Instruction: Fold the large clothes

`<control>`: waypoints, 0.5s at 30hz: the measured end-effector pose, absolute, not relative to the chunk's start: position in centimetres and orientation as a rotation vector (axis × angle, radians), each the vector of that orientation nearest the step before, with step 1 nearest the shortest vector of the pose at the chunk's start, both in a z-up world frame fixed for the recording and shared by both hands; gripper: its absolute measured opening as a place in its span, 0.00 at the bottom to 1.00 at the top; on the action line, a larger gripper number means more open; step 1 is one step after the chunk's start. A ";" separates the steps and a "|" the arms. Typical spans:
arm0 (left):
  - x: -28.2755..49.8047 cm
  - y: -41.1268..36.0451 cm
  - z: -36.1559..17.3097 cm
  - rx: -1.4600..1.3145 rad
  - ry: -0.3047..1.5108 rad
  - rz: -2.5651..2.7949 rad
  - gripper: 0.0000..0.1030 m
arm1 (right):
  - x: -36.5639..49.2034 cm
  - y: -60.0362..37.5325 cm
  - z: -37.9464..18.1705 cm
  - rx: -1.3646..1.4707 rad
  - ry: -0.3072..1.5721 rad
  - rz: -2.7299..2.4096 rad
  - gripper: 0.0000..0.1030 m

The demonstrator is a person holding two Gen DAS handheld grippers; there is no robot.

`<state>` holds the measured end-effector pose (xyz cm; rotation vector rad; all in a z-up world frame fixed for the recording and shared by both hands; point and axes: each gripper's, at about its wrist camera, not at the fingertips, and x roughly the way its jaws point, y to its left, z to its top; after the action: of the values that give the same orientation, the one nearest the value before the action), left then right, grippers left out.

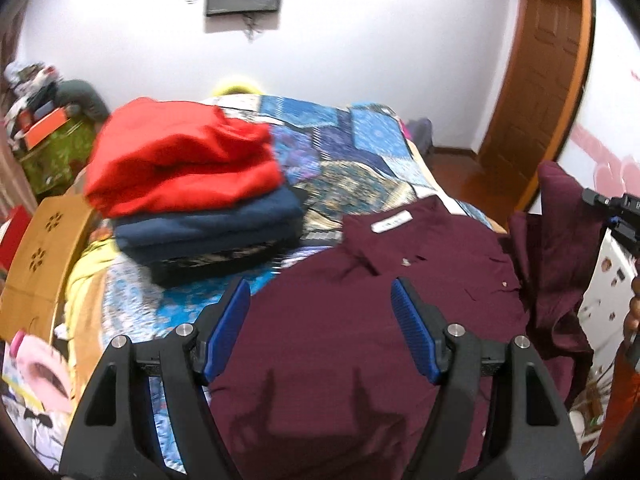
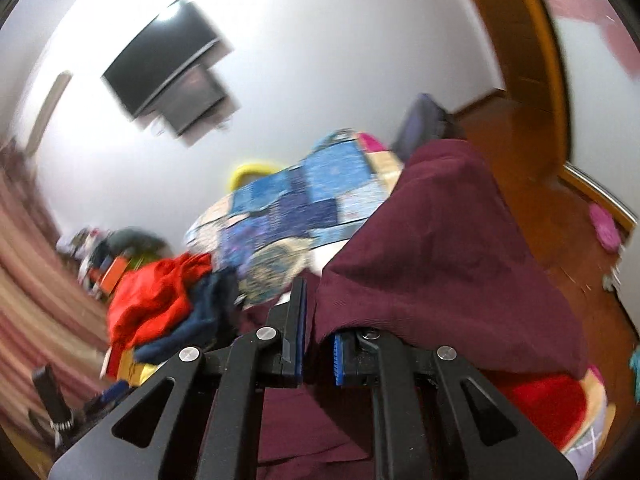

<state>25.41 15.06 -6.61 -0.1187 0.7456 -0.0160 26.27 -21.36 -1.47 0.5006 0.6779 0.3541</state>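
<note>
A maroon shirt [image 1: 352, 320] with a white collar label lies spread on the patchwork bedspread [image 1: 352, 148]. My left gripper [image 1: 320, 300] is open and empty, hovering over the shirt's middle. My right gripper [image 2: 316, 300] is shut on the shirt's right side; the maroon cloth [image 2: 440, 248] drapes up and over its right finger. In the left wrist view the right gripper [image 1: 616, 208] shows at the far right edge, holding the lifted maroon cloth [image 1: 560, 232].
A stack of folded clothes, red [image 1: 180, 156] on navy [image 1: 208, 228], sits on the bed's left; it shows in the right wrist view [image 2: 152, 300]. A wooden headboard [image 1: 44, 260] is left. A wooden door [image 1: 536, 80] and floor [image 2: 560, 240] lie right. Clutter [image 1: 36, 100] fills the far left.
</note>
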 end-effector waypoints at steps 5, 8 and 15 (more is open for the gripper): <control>22.0 19.2 -4.9 -0.063 0.708 0.082 0.70 | 26.2 -15.4 -1.8 0.417 0.725 0.429 0.09; 20.3 21.4 -4.3 -0.027 0.699 0.135 0.72 | 26.4 -12.0 -3.7 0.370 0.803 0.480 0.09; 16.8 26.0 -4.1 0.038 0.726 0.257 0.83 | 25.6 -4.9 -9.6 0.189 1.004 0.562 0.09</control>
<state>16.82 26.02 -4.14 0.0380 0.7258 0.2569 25.55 -4.94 -9.58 0.1890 1.0040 0.5616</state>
